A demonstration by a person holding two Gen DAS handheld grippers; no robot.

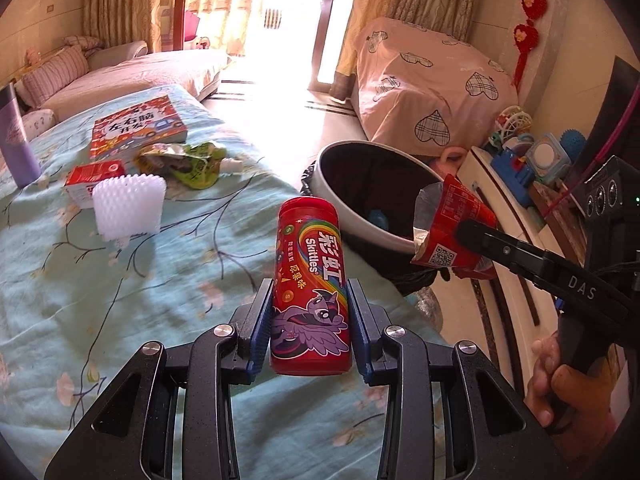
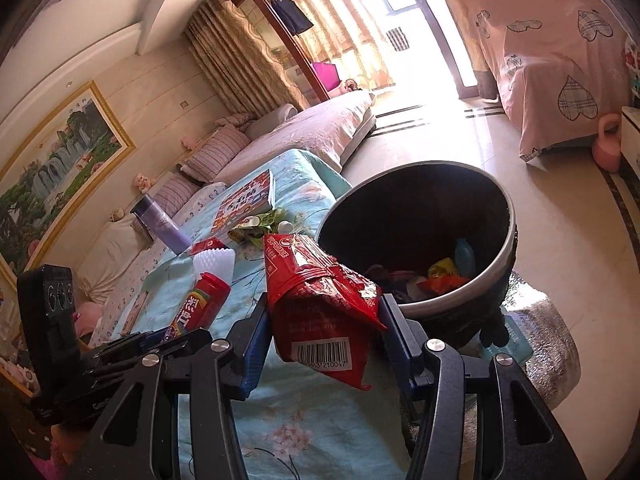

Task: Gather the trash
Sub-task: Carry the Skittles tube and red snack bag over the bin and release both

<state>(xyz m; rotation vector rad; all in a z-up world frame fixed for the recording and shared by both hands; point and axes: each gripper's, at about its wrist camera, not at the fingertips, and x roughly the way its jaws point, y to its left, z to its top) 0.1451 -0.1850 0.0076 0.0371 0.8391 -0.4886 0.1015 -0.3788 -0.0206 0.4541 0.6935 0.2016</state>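
A red Skittles tube (image 1: pixel 308 240) stands upright between the blue pads of my left gripper (image 1: pixel 310 296), which is shut on it above the blue floral tablecloth (image 1: pixel 120 300). My right gripper (image 2: pixel 324 312) is shut on a crumpled red snack bag (image 2: pixel 316 280), held near the rim of the round black-lined trash bin (image 2: pixel 460 296). The left wrist view shows that bag (image 1: pixel 448 216) hanging over the bin's (image 1: pixel 352 220) right edge. Several wrappers and a blue bottle lie inside the bin. On the cloth remain a green pouch (image 1: pixel 188 164), a white foam net (image 1: pixel 128 208) and a small red box (image 1: pixel 94 176).
A children's book (image 1: pixel 136 128) and a purple bottle (image 1: pixel 16 140) stand farther back on the table. The bin sits on the floor by the table's right edge. A shelf with toys (image 1: pixel 532 160) is on the right, and a sofa (image 2: pixel 312 128) lies beyond the table.
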